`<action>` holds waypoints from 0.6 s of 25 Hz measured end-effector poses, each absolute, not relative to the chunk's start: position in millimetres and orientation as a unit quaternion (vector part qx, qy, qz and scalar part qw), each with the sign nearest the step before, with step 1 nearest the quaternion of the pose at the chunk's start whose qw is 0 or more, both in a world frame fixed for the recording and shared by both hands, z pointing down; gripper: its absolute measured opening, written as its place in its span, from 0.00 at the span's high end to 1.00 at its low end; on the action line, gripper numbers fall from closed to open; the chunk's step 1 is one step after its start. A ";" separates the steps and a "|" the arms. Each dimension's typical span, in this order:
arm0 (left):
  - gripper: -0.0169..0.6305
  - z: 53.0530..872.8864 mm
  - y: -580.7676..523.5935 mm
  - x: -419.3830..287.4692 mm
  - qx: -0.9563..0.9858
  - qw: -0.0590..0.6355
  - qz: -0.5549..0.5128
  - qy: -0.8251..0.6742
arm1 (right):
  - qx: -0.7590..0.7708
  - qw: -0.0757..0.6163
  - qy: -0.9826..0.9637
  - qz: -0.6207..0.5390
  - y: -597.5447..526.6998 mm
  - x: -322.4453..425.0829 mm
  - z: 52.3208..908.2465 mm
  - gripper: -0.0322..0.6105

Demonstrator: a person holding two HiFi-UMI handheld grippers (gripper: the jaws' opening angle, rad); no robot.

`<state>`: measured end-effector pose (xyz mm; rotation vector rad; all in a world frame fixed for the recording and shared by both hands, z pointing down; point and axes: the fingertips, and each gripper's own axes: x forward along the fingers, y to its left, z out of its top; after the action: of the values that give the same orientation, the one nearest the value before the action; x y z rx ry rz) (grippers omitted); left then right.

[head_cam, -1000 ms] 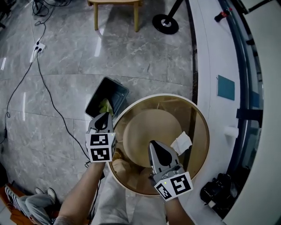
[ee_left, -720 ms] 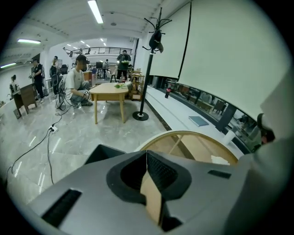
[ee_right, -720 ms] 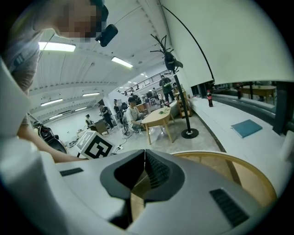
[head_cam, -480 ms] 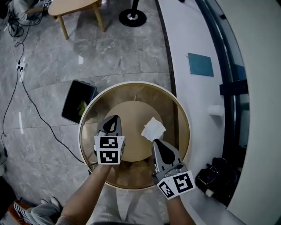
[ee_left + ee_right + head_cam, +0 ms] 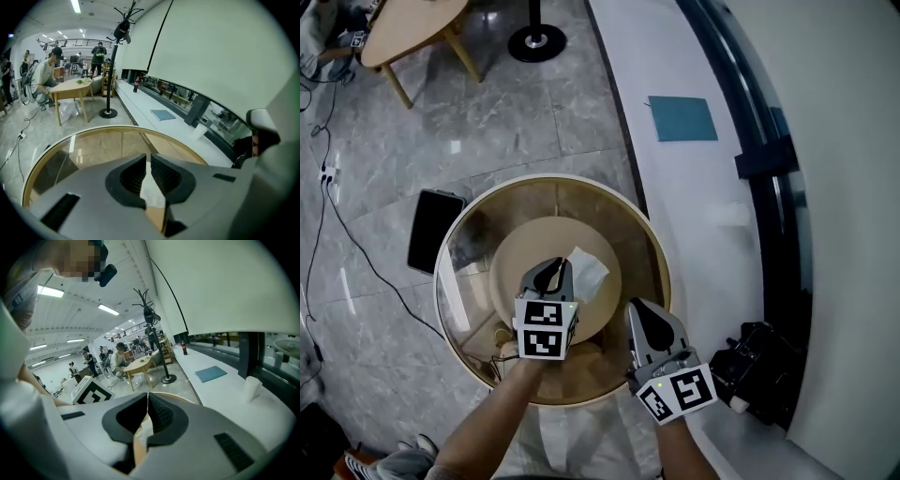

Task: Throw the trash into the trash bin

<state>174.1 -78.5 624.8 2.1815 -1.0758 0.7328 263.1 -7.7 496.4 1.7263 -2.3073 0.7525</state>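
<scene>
- Head view: crumpled tissue [image 5: 587,270] lying on the round glass table [image 5: 658,258], just right of the left gripper [image 5: 551,273] tips and not held by anything. Right gripper [image 5: 643,314] closer to the near edge of the table, apart from the tissue. Bin [image 5: 431,230] down on the floor, just off the table's left side.
- Left gripper view: left gripper [image 5: 146,159] jaws pinched together on nothing. Just a patch of white tissue [image 5: 152,192] peeking through the gap below the tips, glass table [image 5: 93,150] beyond.
- Right gripper view: same deal, right gripper [image 5: 147,397] jaws closed and empty. Pale sliver showing through the gap lower down, probably the tissue, can't swear to it.
- Handling guess: super light, soft, squashes flat, nothing to break. Likely to skid on the slick glass if nudged from the side. Best to open up first, come down over a raised fold near the middle, and pinch firmly so it doesn't flutter out on the way to the bin.
</scene>
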 end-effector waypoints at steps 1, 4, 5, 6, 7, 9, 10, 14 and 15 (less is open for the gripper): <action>0.94 626.9 -76.6 177.7 0.821 0.296 0.279 -0.401 | 0.578 0.079 -0.772 0.253 -7.1 265.5 497.3 0.92; 0.63 636.1 -69.2 189.3 0.822 0.305 0.286 -0.387 | 0.577 0.073 -0.772 0.257 -4.5 269.7 503.7 0.92; 0.60 640.4 -65.9 192.0 0.821 0.308 0.289 -0.384 | 0.576 0.072 -0.772 0.260 -2.8 270.2 506.7 0.92; 0.59 644.9 -62.2 193.8 0.821 0.307 0.294 -0.381 | 0.575 0.072 -0.771 0.263 -0.7 270.4 509.7 0.92; 0.59 649.5 -58.4 195.1 0.821 0.305 0.300 -0.378 | 0.574 0.073 -0.771 0.266 1.5 270.5 512.5 0.92; 0.58 657.3 -52.9 196.8 0.820 0.300 0.312 -0.376 | 0.572 0.074 -0.771 0.271 4.8 271.4 517.8 0.92; 0.58 660.9 -51.3 197.3 0.818 0.298 0.318 -0.376 | 0.572 0.074 -0.770 0.273 6.0 272.6 520.5 0.92; 0.57 679.4 -45.6 199.7 0.813 0.293 0.332 -0.379 | 0.573 0.074 -0.766 0.281 11.6 279.5 534.8 0.92; 0.57 683.9 -44.1 200.2 0.812 0.291 0.335 -0.378 | 0.574 0.074 -0.765 0.282 12.6 280.6 538.4 0.92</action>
<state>200.2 -44.1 683.9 2.1655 -1.0085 0.8924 280.6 12.6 538.4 1.7230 -2.2965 0.8467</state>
